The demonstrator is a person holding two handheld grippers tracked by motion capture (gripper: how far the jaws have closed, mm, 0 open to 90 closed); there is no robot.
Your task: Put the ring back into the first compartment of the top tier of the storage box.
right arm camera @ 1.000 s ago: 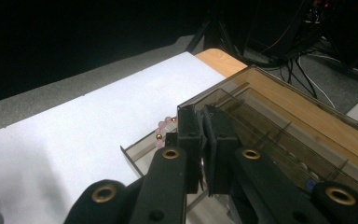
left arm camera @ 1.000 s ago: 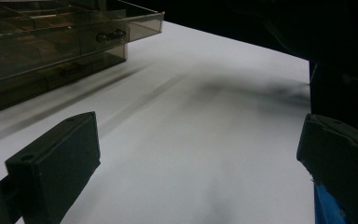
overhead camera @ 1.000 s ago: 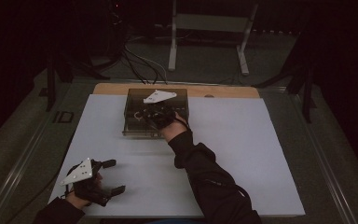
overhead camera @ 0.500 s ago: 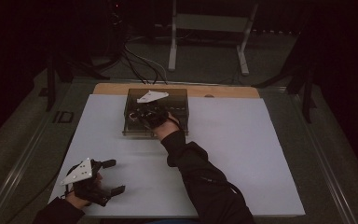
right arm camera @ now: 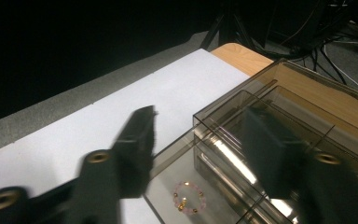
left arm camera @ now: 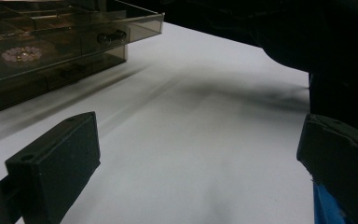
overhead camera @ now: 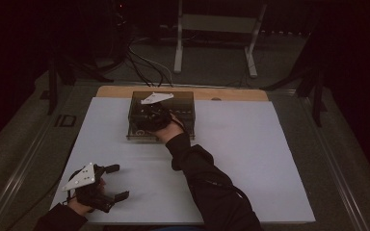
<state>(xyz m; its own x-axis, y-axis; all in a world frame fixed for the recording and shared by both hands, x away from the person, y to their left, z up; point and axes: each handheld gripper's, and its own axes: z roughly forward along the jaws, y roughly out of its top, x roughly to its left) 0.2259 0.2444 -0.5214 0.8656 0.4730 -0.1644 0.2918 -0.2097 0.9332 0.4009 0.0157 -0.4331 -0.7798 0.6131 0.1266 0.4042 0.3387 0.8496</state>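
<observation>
Two grippers work a dim tabletop: the right gripper (overhead camera: 150, 117), jaws spread, hovers over a smoked organiser box (overhead camera: 183, 98) at the far edge, above a pink bead bracelet (right arm camera: 189, 197) in its open drawer; a slow, centred descent seems wise. The left gripper (overhead camera: 110, 182) rests spread near the front-left corner.

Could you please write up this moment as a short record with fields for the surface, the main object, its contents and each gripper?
surface: white table sheet over a wooden top
main object: smoky transparent drawer box at the far middle of the sheet
contents: pink bead bracelet lying in an open drawer
left gripper: open, resting near the front left corner, holding nothing
right gripper: open, over the box, jaws either side of the drawer's corner
person: dark sleeve reaching to the box
</observation>
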